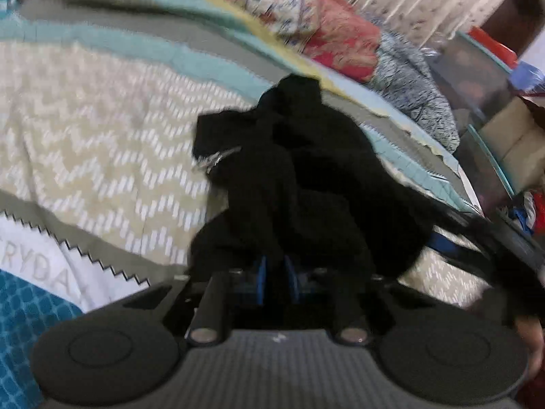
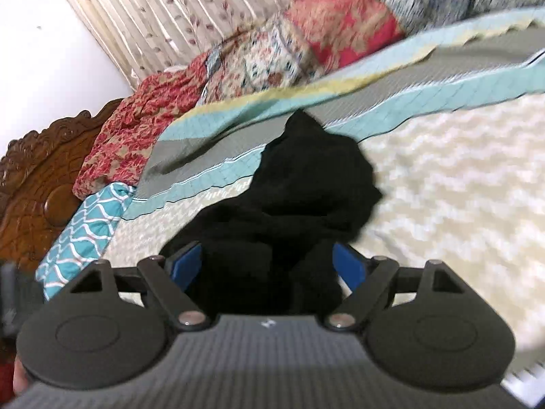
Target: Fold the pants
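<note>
The black pants (image 1: 306,170) lie bunched in a heap on the patterned bedspread (image 1: 102,119), with a pale drawstring showing on their left side. My left gripper (image 1: 276,274) is shut on a fold of the pants; its blue pads are close together with cloth over them. In the right wrist view the pants (image 2: 299,187) spread between and over my right gripper (image 2: 269,266). Its blue pads (image 2: 185,262) stand wide apart, with black cloth lying between them. Both views are blurred by motion.
Floral red and cream quilts (image 2: 272,51) and a blue-white blanket (image 1: 408,85) are piled along the bed's far side below a curtain (image 2: 153,6). A carved wooden headboard (image 2: 34,177) stands at the left. Boxes and clutter (image 1: 494,102) sit beside the bed.
</note>
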